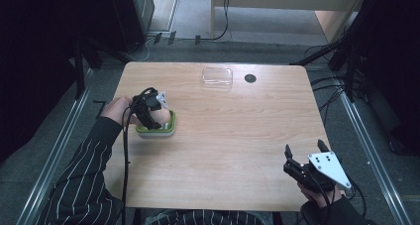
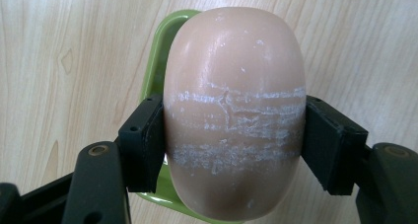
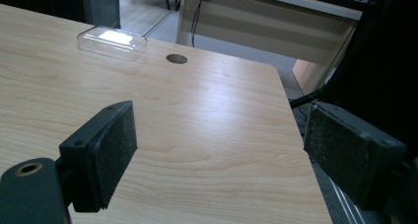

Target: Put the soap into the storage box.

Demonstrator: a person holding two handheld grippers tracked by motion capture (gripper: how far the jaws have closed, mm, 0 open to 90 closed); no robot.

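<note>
Left gripper [image 2: 231,150] clenched on beige soap bar [image 2: 234,110], pads pressing both sides across whitish scuff bands; bar held right over green soap dish [image 1: 157,126], nr table's [image 1: 237,150] left edge, abt mid-length. Whether bar touches dish: can't tell. Right gripper [image 3: 222,155] w/ jaws spread wide, nothing between, at near right corner. Clear plastic lid [image 1: 217,78] nr far edge, just beside round hole [image 1: 250,78].
</note>
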